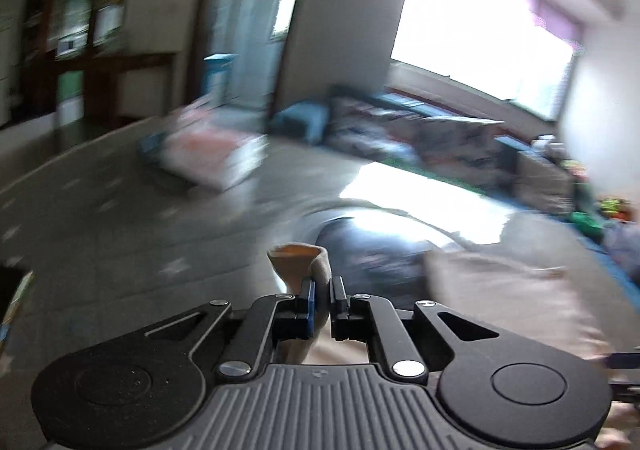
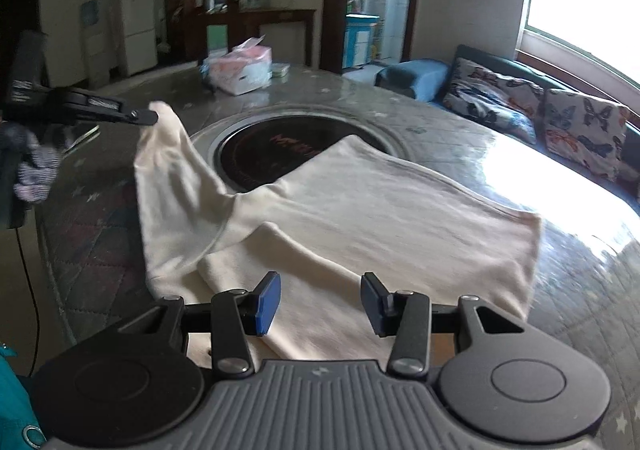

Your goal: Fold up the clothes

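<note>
Cream garment (image 2: pixel 360 201) spread on the worktop (image 2: pixel 460 121) ahead of the open, empty right claw (image 2: pixel 320 302), one sleeve end pinched and lifted in the closed left claw (image 1: pixel 323 302); best carried across low and laid flat, edges aligned, without dragging the body.

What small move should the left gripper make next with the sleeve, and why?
Probably carry the sleeve across over the cream garment's body and lay it down: the left gripper holds its cuff lifted, and the right gripper is open, gripping nothing.
</note>
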{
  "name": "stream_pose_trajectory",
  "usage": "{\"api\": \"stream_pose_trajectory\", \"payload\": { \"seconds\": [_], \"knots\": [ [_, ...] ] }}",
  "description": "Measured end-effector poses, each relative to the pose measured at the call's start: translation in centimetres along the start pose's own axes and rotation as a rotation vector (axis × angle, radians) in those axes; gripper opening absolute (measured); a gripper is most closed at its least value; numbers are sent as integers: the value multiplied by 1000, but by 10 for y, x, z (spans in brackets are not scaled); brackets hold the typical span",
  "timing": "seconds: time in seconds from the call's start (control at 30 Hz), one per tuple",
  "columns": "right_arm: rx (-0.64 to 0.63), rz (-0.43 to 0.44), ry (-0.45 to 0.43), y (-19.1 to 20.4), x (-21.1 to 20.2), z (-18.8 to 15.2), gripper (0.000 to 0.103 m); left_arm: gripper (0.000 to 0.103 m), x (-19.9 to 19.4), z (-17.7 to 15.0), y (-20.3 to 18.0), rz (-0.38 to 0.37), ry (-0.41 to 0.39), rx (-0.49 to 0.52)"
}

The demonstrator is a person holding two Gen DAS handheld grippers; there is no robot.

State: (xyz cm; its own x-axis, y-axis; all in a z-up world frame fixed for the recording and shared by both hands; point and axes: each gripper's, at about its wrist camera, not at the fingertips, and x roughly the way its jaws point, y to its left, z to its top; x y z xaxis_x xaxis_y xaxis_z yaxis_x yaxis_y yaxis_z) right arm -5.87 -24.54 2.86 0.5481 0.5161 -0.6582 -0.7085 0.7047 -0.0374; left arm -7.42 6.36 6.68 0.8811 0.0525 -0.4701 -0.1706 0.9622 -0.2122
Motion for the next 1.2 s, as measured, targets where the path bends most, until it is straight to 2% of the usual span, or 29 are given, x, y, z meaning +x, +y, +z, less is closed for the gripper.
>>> {"api": "stream_pose_trajectory", "payload": {
  "seconds": [0.27,0.43,0.6,0.77,0.9,1.1,1.2],
  "knots": [
    [95,-54,-41,-28,-24,-20,45,7,-26,7,-109,-275,-39,125],
    [157,-91,-63,-46,-42,-37,45,7,-16,-10,-169,-391,13,188],
    [199,-121,-60,-60,-53,-51,45,8,-4,-37,-208,-476,79,249],
    [231,-144,-57,-69,-59,-60,45,11,10,-66,-227,-504,156,291],
    [252,-154,-59,-75,-59,-61,45,13,21,-80,-225,-529,222,293],
    [243,-142,-66,-72,-53,-52,45,14,20,-73,-191,-486,232,271],
    [233,-123,-65,-68,-45,-44,44,14,25,-64,-162,-411,224,249]
  ]
}}
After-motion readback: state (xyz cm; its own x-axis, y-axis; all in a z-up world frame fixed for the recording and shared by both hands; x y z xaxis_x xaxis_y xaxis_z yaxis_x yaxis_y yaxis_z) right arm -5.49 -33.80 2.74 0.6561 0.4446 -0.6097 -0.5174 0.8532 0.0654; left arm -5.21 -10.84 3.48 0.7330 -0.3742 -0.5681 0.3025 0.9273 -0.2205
